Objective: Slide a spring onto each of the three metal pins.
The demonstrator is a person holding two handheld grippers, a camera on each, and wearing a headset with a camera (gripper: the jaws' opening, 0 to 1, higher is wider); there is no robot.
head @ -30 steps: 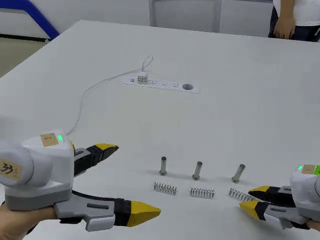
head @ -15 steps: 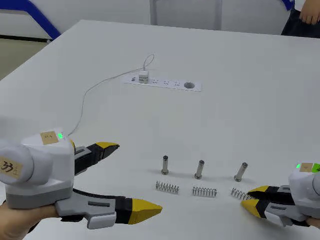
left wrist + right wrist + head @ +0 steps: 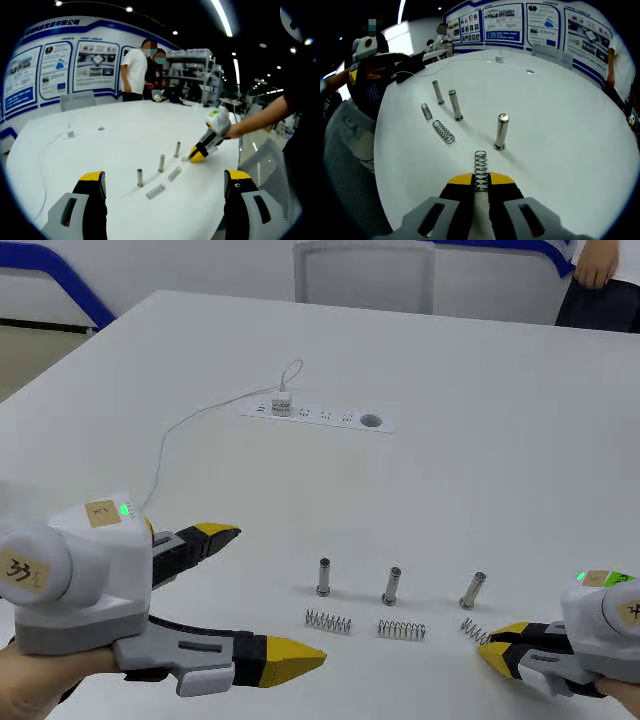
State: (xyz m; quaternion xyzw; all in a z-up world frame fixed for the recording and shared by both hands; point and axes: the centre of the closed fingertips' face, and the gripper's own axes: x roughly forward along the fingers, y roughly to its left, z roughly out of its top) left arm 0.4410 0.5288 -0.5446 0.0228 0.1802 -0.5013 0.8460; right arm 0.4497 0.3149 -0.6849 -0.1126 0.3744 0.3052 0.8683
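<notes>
White table [image 3: 480, 440] — spring [image 3: 480, 164] end pinched between right gripper [image 3: 480, 184] jaws.

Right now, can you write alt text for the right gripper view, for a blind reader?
The right hand-held gripper pinches the near end of a spring lying on a white table, before an upright metal pin; two more pins and two loose springs sit beyond.
</notes>
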